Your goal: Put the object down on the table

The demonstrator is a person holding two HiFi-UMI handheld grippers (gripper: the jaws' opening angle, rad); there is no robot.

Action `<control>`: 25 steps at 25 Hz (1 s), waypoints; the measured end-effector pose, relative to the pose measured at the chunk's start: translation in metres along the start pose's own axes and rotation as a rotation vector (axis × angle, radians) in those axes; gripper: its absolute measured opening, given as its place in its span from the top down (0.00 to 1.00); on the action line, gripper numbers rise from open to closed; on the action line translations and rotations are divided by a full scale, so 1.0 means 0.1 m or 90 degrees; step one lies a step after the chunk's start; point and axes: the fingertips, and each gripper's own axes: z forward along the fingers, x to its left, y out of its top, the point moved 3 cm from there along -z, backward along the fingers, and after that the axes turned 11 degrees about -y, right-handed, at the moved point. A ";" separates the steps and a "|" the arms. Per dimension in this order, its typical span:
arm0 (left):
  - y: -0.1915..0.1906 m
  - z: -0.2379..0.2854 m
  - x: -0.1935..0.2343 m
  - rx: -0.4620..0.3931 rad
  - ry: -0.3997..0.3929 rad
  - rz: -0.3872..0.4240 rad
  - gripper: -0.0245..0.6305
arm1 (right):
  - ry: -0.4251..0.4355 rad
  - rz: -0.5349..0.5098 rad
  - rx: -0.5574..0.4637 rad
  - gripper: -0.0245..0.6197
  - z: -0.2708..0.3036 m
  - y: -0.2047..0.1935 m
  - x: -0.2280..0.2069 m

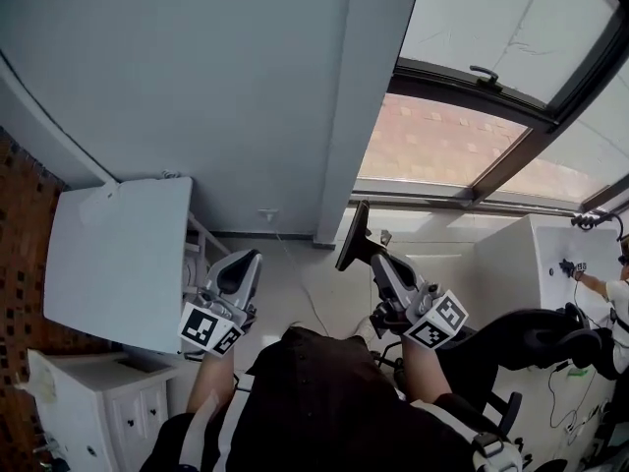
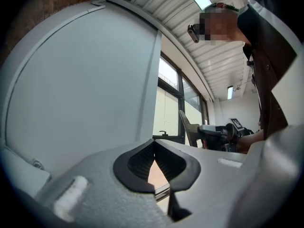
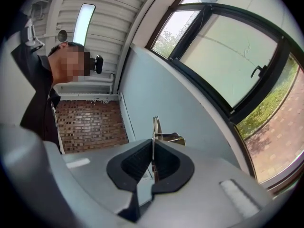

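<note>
In the head view the right gripper (image 1: pixel 378 262) holds a thin dark object (image 1: pixel 354 234) aloft, well apart from the white counter (image 1: pixel 118 264); in the left gripper view the left gripper (image 2: pixel 153 148) has its fingers together on nothing; in the right gripper view the fingers are clamped on the object's edge, so I judge the set-down is all still to do.

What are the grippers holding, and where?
The right gripper pinches a thin flat dark object by one end; the left gripper holds nothing.
</note>
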 end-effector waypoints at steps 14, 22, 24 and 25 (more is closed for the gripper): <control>0.07 -0.86 0.37 -0.015 0.159 0.005 0.96 | 0.134 0.020 0.094 0.95 0.84 -0.44 0.39; 0.19 -1.18 0.40 -0.038 0.276 0.022 0.96 | 0.236 0.026 0.139 0.95 1.33 -0.45 0.48; 0.18 -1.20 0.36 -0.040 0.298 0.023 0.96 | 0.256 0.033 0.147 0.95 1.40 -0.46 0.49; 0.17 -1.19 0.33 -0.040 0.306 0.024 0.96 | 0.265 0.036 0.153 0.95 1.43 -0.47 0.49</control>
